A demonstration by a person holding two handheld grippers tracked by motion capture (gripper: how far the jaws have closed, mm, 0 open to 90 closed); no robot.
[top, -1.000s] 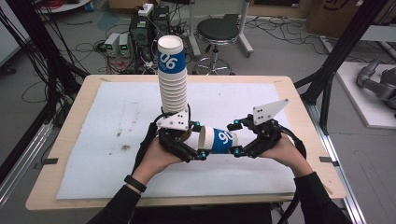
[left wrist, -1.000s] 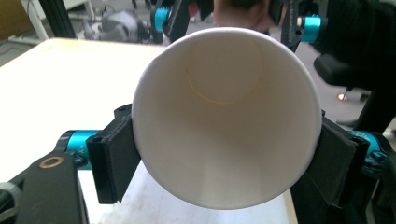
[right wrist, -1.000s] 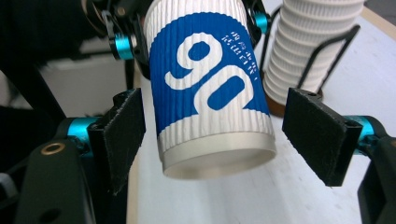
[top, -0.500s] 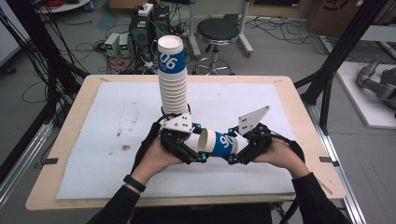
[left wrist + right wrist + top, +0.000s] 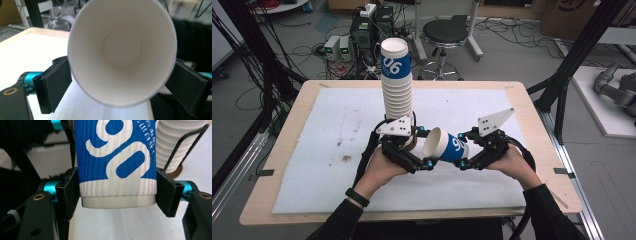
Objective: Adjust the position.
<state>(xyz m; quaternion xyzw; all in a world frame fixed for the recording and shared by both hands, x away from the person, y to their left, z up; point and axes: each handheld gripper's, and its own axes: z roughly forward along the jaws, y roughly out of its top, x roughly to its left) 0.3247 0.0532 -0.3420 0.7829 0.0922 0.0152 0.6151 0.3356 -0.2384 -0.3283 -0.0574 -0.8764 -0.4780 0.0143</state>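
Note:
A white paper cup (image 5: 447,146) with a blue "06" band lies level above the table between both grippers. My right gripper (image 5: 461,150) is shut on the cup's base. Its jaws have just been closing, and the pads (image 5: 71,195) press both sides of the cup (image 5: 117,157). My left gripper (image 5: 424,148) stands open, its jaws having just been opening. The cup's open mouth (image 5: 122,50) faces it, with the rim between the spread pads (image 5: 53,85). A tall stack of the same cups (image 5: 397,85) stands upright just behind the left gripper.
A white mat (image 5: 337,125) covers most of the wooden table (image 5: 302,95). A wire loop on the left gripper shows beside the cup stack (image 5: 180,142). Black frame posts, a stool and cables stand beyond the far edge.
The right gripper came in from the right and closed on the cup's base. The left jaws spread off the rim. The cup shifted slightly right, its mouth now tipped up.

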